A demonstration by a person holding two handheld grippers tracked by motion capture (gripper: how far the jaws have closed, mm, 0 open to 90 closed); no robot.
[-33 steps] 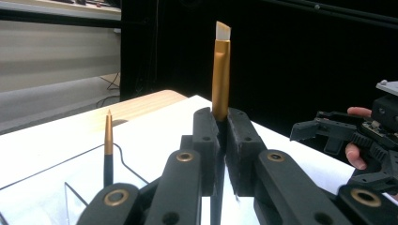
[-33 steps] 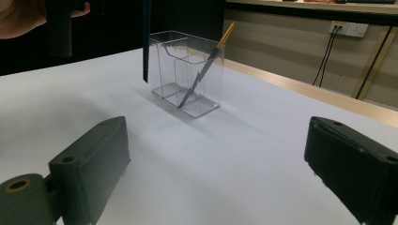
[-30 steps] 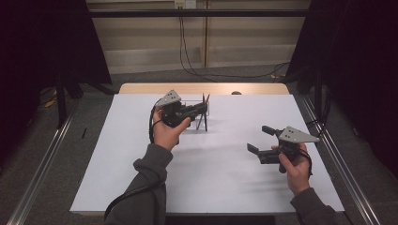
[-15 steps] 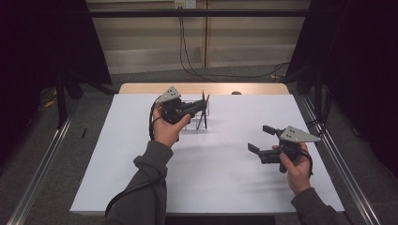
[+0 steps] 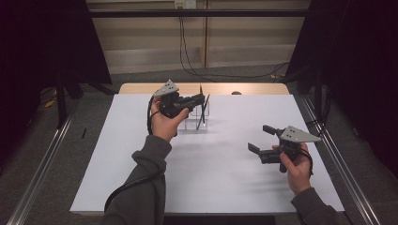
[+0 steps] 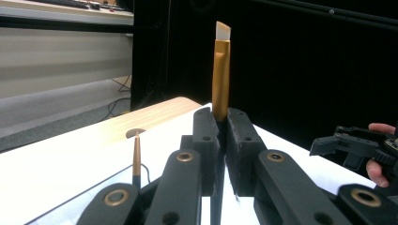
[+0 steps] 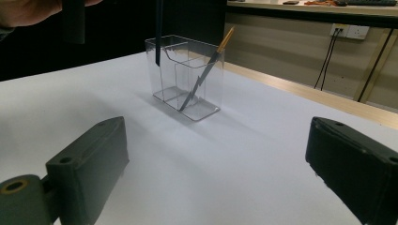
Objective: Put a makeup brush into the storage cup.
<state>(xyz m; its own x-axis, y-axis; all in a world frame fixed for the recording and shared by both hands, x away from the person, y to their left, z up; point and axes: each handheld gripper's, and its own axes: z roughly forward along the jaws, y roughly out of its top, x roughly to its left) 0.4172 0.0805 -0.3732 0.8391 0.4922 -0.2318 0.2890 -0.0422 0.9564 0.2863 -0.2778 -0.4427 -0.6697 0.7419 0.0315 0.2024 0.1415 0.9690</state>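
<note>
Item: gold-and-black brush (image 6: 221,70), long axis upright, clamped in left tongs (image 5: 197,99) directly over clear holder (image 5: 197,117) at surface's twelve o'clock; right tongs (image 5: 263,138) apart, idle, at four o'clock.

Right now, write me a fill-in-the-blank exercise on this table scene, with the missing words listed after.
1. The left tongs are shut on a makeup brush whose handle is coloured ____.
2. The clear organizer on the white table already holds ____ leaning brush.
3. The right tongs have their jaws ____ with nothing between them.
4. The held brush stands ____ over the organizer.

Missing words: gold; one; open; upright
</note>
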